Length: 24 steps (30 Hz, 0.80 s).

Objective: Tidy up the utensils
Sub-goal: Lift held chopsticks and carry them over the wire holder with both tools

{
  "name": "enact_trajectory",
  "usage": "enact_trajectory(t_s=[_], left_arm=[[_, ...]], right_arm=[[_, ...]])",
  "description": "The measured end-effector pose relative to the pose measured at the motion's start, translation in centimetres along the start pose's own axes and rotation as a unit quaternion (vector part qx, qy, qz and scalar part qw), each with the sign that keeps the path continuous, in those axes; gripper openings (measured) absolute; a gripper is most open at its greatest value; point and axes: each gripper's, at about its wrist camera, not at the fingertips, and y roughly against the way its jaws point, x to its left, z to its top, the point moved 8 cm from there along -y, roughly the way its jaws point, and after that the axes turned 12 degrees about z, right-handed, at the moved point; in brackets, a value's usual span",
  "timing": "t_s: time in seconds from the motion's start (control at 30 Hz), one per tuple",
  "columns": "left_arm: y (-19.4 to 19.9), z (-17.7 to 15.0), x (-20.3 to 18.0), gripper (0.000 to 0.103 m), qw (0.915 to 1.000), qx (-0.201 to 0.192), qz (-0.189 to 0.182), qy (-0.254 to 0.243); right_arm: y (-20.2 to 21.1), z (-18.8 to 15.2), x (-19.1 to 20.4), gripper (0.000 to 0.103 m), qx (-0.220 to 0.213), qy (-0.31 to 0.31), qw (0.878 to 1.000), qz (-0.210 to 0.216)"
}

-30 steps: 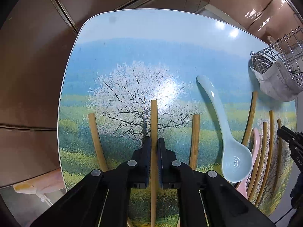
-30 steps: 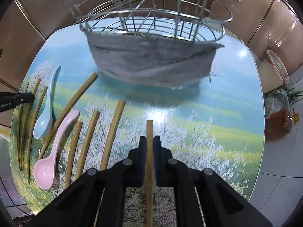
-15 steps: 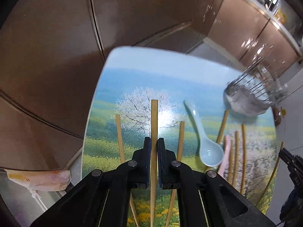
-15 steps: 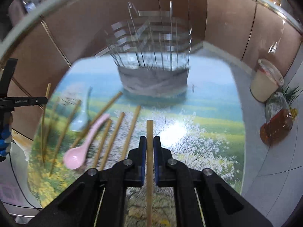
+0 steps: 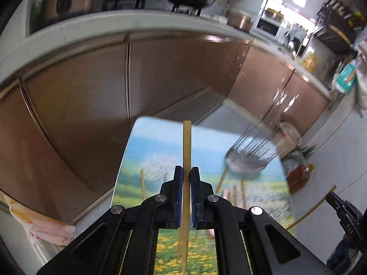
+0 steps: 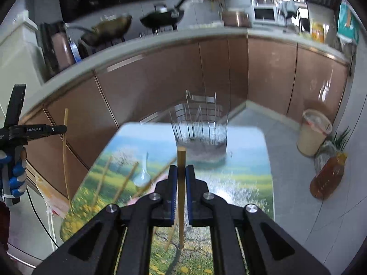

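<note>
My left gripper [image 5: 187, 171] is clamped on one chopstick [image 5: 186, 151], my right gripper [image 6: 180, 170] on another chopstick [image 6: 181, 160], both held above the table [image 6: 247, 160]. The wire basket [image 6: 200, 123] stands at its far end; more chopsticks and a pale blue spoon [image 6: 142, 175] lie left of it.

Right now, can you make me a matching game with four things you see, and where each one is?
Things:
1. left tongs
2. blue spoon
3. wire basket
4. oil bottle

Places or states:
A. standing on the floor
B. at the table's far end
C. shut on a chopstick
D. lying on the table among chopsticks

Pairs: 1-C, 2-D, 3-B, 4-A
</note>
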Motion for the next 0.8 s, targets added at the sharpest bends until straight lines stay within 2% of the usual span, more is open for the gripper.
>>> enact_trajectory(t_s=[0.2, 0.4, 0.6, 0.8], left_arm=[[3.3, 4.9, -2.6, 0.006, 0.9974, -0.053, -0.045, 0.020], [3.7, 10.7, -6.3, 0.006, 0.9910, -0.094, -0.085, 0.044], [1.0, 15.2, -10.5, 0.006, 0.9830, -0.123, -0.117, 0.070], [-3.5, 16.5, -14.1, 0.006, 0.9740, -0.158, -0.135, 0.091]], right_arm=[[2.9, 6.5, 1.6, 0.006, -0.061, 0.022, 0.998, 0.002], [2.9, 12.6, 1.3, 0.006, -0.103, 0.038, 0.994, 0.000], [0.9, 16.7, -0.8, 0.006, -0.129, 0.039, 0.991, 0.000], [-2.6, 18.5, -3.0, 0.006, -0.142, 0.045, 0.989, -0.009]])
